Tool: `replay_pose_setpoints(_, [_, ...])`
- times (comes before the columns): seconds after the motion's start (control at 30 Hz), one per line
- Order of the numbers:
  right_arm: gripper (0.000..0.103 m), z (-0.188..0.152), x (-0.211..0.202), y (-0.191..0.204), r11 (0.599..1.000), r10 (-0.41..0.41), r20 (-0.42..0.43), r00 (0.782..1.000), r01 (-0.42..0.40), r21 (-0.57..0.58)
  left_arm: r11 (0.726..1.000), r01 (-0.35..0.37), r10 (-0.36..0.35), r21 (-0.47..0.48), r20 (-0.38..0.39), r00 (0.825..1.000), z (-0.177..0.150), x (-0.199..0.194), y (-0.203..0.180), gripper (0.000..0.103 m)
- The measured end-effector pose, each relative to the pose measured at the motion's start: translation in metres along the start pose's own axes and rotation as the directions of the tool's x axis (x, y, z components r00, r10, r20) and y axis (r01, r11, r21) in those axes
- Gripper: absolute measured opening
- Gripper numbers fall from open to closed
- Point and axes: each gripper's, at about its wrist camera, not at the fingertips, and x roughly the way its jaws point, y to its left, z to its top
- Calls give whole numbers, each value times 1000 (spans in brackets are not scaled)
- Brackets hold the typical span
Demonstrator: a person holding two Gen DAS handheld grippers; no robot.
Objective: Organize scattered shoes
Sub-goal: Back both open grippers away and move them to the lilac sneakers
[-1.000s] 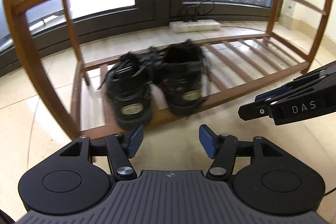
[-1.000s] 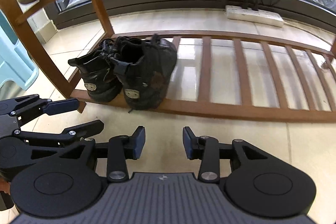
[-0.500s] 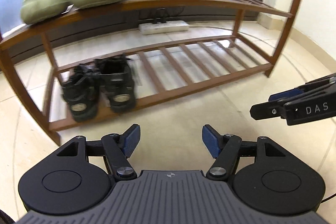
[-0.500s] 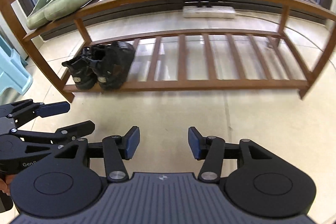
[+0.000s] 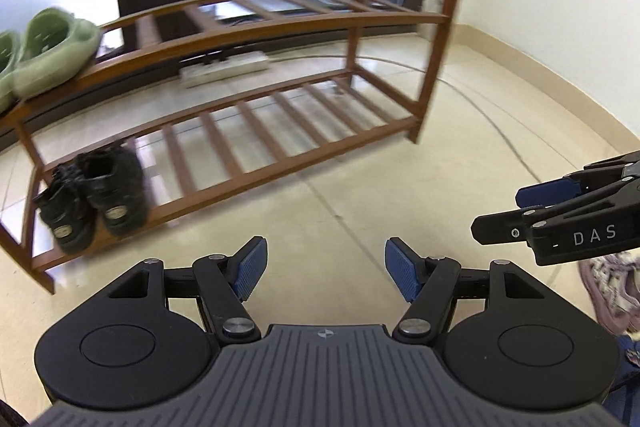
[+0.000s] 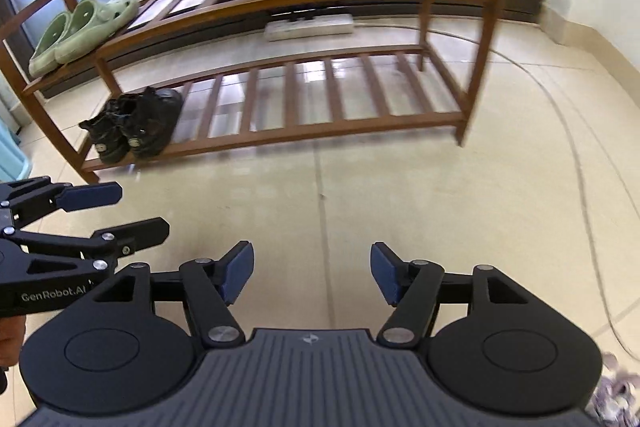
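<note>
I read both grippers — left gripper [image 5: 324,269], right gripper [image 6: 312,273] — spread, empty; black lace-up boots [image 6: 134,125] sit on the brown slatted wooden rack [image 6: 320,125]; patterned pale shoe [image 5: 612,291] beside the rack remains.

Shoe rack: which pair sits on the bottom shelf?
The black boots, at the left end of the shoe rack's bottom shelf. The green clogs sit on the shelf above, also at the left end.

Down to the right of the left gripper [image 5: 325,269], a pale patterned shoe [image 5: 612,291] is cut by the frame edge and partly covered by the right gripper [image 5: 496,213]; its kind cannot be told. Far left ahead, one green clog [image 5: 5,67] is cropped. The shoe rack [image 5: 280,23] ahead is motion-blurred
</note>
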Motion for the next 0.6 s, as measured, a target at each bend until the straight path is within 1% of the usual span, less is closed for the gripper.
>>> replay_pose_setpoints(0.03, [71, -5, -4, -5, 1000, -9, 2, 1000, 9, 10, 1000, 9, -9, 12, 1, 1000, -1, -1, -5, 81])
replay_pose_setpoints(0.1, [72, -22, -15, -20, 998, -38, 3, 999, 38, 48, 998, 34, -35, 52, 7, 999, -3, -4, -21, 81])
replay_pose_setpoints(0.17, [80, -35, -22, -31, 995, -63, 4, 998, 63, 76, 994, 57, -58, 95, 6, 998, -4, -5, -35, 82])
replay_pose_setpoints(0.2, [82, -42, -26, -37, 993, -78, 4, 997, 77, 91, 990, 71, -72, 121, 5, 997, -4, -5, -44, 82])
replay_pose_setpoints(0.33, [82, -66, -40, -59, 982, -146, 16, 989, 143, 123, 981, 107, -108, 165, -3, 994, -5, -3, -69, 86])
replay_pose_setpoints(0.43, [84, -85, -53, -76, 968, -202, 37, 979, 194, 162, 966, 152, -154, 209, -9, 988, -7, -1, -97, 87])
replay_pose_setpoints(0.6, [86, -118, -73, -106, 932, -304, 58, 951, 284, 225, 936, 224, -225, 271, -30, 974, -16, 2, -137, 87])
